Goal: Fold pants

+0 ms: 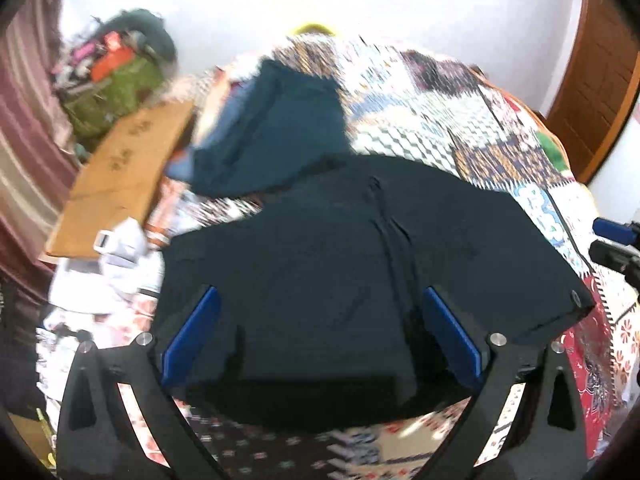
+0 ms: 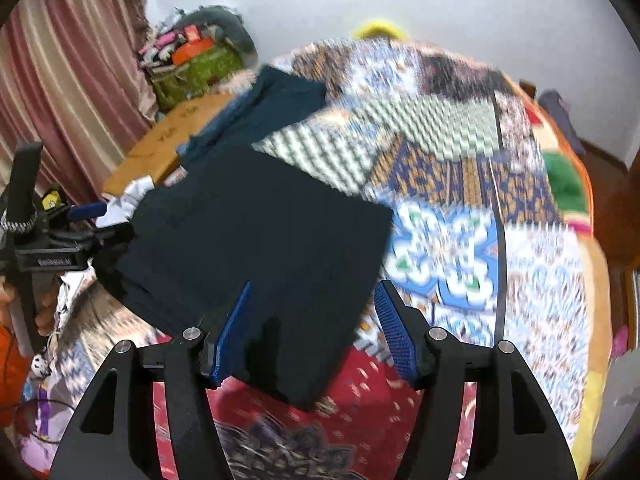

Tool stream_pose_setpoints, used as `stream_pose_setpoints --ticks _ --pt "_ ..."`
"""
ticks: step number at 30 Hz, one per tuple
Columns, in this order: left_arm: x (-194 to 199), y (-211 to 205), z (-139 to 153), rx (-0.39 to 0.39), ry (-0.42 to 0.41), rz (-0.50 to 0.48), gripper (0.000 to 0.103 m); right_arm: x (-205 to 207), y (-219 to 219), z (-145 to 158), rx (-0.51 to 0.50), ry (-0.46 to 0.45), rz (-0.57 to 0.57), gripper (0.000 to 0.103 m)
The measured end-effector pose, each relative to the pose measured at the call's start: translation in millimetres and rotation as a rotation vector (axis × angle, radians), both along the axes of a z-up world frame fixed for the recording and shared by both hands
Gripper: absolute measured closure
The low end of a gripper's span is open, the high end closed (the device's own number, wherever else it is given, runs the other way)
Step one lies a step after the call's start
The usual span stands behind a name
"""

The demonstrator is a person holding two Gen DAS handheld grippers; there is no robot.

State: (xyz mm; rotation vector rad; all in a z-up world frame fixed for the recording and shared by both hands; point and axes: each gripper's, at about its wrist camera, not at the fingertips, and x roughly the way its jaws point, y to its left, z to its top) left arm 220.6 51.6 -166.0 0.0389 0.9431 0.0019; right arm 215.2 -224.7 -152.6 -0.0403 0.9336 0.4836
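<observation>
The black pants [image 1: 344, 264] lie folded on the patchwork quilt [image 1: 472, 120], their long side running left to right across the bed; no label on them can be read. The left gripper [image 1: 320, 320] hangs above them with its blue pads spread wide, holding nothing. The right gripper [image 2: 316, 312] is likewise wide apart over their near corner, and the dark print on the brown cardboard [image 1: 128, 168] is too blurred to read.

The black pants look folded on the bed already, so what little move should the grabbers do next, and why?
Probably lift both away. The black pants lie flat as a compact folded shape on the patchwork quilt. The left gripper and right gripper are both open, holding nothing. Or they might tidy the near corner first.
</observation>
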Motion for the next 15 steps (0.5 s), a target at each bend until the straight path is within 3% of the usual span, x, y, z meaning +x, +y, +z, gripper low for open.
stream_pose_setpoints --ticks 4,8,15 --pt "-15 34 21 -0.066 -0.057 0.058 0.001 -2 26 23 0.014 -0.088 0.045 0.044" --pt "-27 73 29 -0.12 -0.071 0.131 0.001 -1 53 28 0.031 -0.119 0.086 0.044" --pt "-43 132 -2 -0.238 0.011 0.252 0.001 4 101 1 0.02 -0.072 0.156 0.044"
